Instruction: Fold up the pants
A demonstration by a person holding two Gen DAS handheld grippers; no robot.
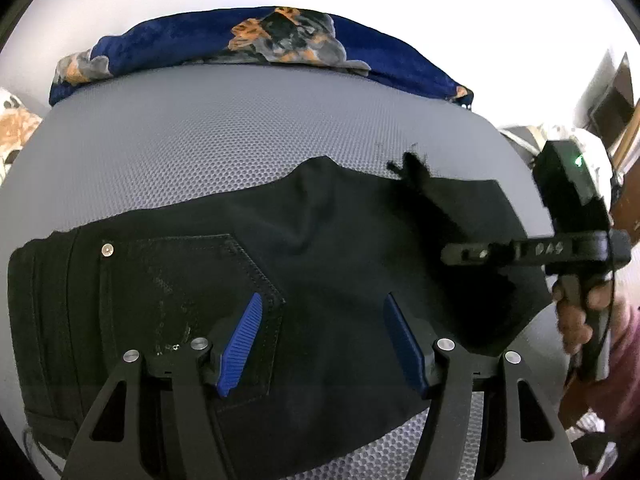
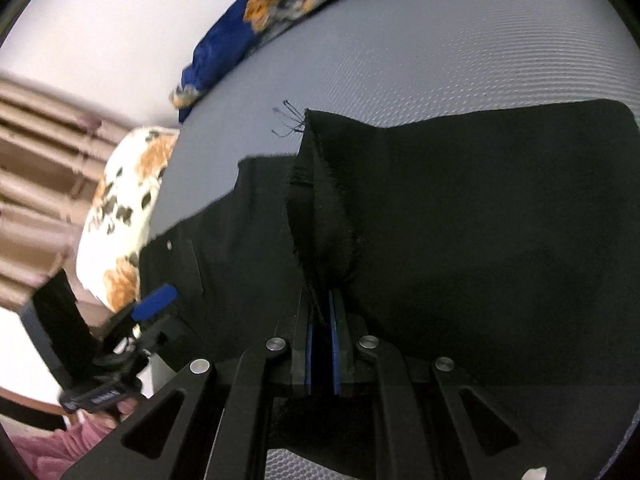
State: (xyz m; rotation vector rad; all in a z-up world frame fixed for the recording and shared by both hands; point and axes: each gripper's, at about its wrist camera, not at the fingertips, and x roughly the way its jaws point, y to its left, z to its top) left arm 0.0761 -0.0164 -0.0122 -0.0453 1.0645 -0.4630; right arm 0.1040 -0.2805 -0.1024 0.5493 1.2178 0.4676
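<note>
Black pants lie folded on a grey textured mat, with a back pocket and a rivet at the left. My left gripper is open above the pants, blue pads wide apart, holding nothing. My right gripper is shut on a frayed hem edge of the pants, which rises as a pinched fold. In the left wrist view the right gripper reaches in from the right over the frayed hem. In the right wrist view the left gripper shows at lower left.
A blue floral blanket lies bunched along the mat's far edge, also in the right wrist view. A white and orange patterned cushion sits beside the mat. The person's hand and pink sleeve are at right.
</note>
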